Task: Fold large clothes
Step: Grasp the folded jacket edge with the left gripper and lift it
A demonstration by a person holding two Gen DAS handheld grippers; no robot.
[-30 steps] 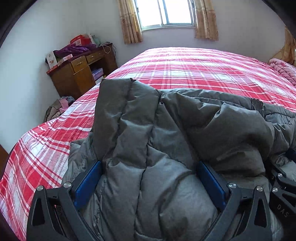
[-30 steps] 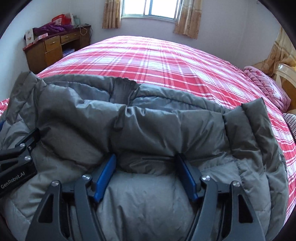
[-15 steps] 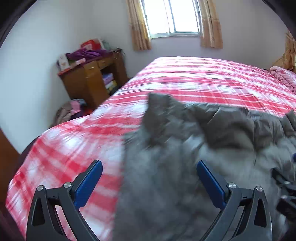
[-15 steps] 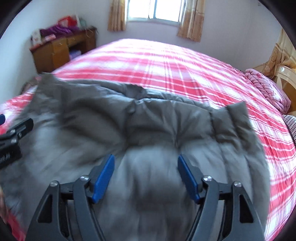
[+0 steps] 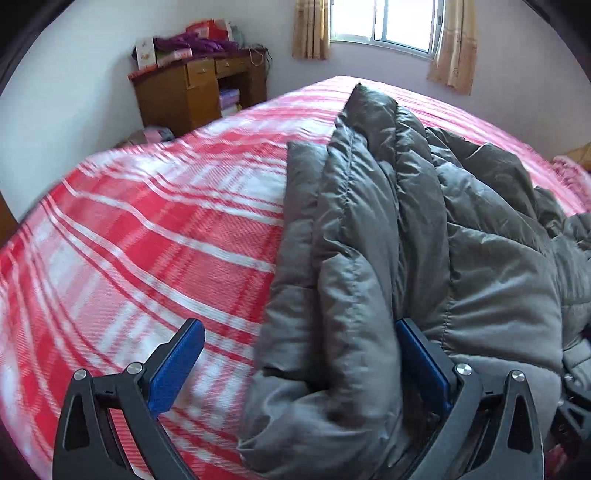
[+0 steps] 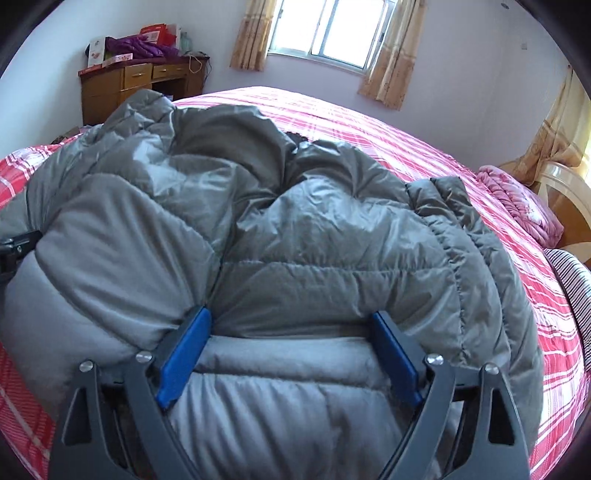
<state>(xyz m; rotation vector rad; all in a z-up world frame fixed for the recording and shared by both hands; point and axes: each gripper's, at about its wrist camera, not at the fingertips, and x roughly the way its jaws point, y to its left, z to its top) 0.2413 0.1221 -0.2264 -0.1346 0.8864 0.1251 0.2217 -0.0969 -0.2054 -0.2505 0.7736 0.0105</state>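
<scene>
A large grey quilted down jacket [image 5: 424,236] lies bunched on a red and white plaid bed [image 5: 147,240]. My left gripper [image 5: 299,343] is open at the jacket's left edge; the padded edge lies between its blue pads, touching the right pad [image 5: 424,365], with bare bed by the left pad [image 5: 177,365]. In the right wrist view the jacket [image 6: 295,229] fills the middle. My right gripper [image 6: 291,336] is open, its blue pads spread wide with a thick fold of jacket between them. Part of the left gripper [image 6: 14,247] shows at the left edge.
A wooden desk [image 5: 199,92] with boxes and purple cloth on top stands by the far left wall. A curtained window [image 6: 325,33] is behind the bed. A pink quilt [image 6: 517,203] and a striped pillow [image 6: 572,273] lie at the bed's right side.
Both grippers have shifted left along the jacket. The left gripper now sits at the jacket's left edge with bare bed under its left pad. The jacket bulges higher in the right view.
</scene>
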